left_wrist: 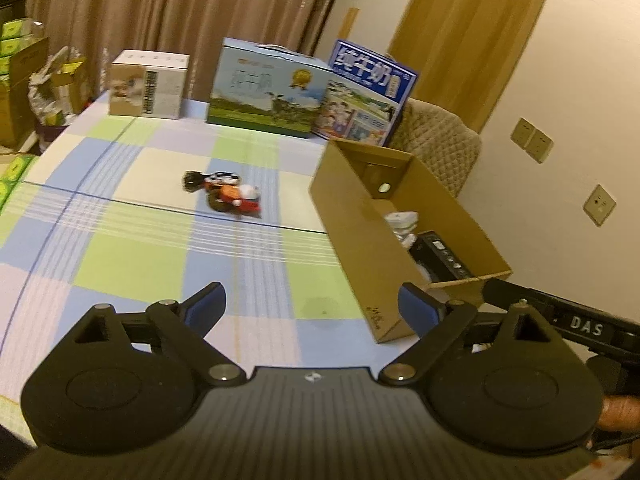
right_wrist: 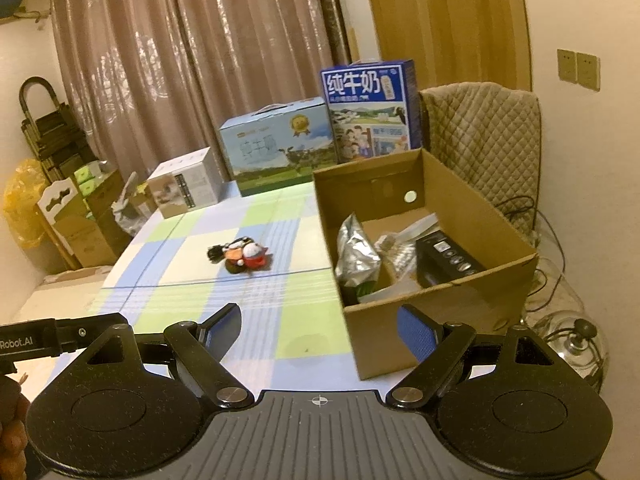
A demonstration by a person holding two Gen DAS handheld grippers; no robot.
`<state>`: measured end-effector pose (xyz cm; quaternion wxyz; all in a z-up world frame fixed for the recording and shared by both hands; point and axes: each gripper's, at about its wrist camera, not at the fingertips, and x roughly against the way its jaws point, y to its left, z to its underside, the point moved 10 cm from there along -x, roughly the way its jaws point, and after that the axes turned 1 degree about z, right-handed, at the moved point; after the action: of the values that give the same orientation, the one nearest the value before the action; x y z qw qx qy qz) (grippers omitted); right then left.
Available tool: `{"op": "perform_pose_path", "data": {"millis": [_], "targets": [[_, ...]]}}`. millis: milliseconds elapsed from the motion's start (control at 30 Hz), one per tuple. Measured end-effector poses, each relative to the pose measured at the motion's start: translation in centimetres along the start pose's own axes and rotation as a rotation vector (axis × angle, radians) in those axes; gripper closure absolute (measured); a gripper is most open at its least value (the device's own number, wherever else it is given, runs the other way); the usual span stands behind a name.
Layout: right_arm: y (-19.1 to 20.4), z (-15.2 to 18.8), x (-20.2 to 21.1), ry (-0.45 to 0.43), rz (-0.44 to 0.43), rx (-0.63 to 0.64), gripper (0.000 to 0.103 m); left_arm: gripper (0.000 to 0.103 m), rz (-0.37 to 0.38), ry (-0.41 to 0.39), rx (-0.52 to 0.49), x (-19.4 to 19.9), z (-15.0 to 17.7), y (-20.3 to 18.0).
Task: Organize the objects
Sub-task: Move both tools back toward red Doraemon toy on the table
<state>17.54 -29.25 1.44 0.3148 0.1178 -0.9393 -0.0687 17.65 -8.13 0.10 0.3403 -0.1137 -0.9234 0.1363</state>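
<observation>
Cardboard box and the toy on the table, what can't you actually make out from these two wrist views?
- Cardboard box contents, left wrist view: its near wall hides most; only a black box and something white show.
- Box floor, right wrist view: a silver bag and black box cover it.
- Small toy: too blurred and small to identify in either view.
- Left gripper and right gripper: both open, nothing between the fingers.

toy (left_wrist: 230, 196) left of box (left_wrist: 360, 236), on table (left_wrist: 132, 248)
</observation>
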Motion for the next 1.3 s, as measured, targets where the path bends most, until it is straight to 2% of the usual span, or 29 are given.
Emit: {"op": "perform_pose_path", "data": {"millis": [233,667,1000,1300], "targets": [[1.2,0.9,-0.7,0.017,-0.025,0.011,0.021,0.006,-0.043,-0.001,0.021,0.6,0.3,2.8],[3.7,0.6,-2.8,0.018,-0.067,0.045,0.021,0.004,-0.113,-0.012,0.02,0.4,-0.5,6.5],[7.2,-0.4,-7.6,0.039,-0.108,0.091,0.021,0.004,-0.147,0.008,-0.014,-2.7,-2.7,9.7],[8.8,-1.7,-14.4,0.055,-0.119,0.117,0.021,0.004,-0.179,0.016,-0.034,-7.2,-4.7,12.9]]}}
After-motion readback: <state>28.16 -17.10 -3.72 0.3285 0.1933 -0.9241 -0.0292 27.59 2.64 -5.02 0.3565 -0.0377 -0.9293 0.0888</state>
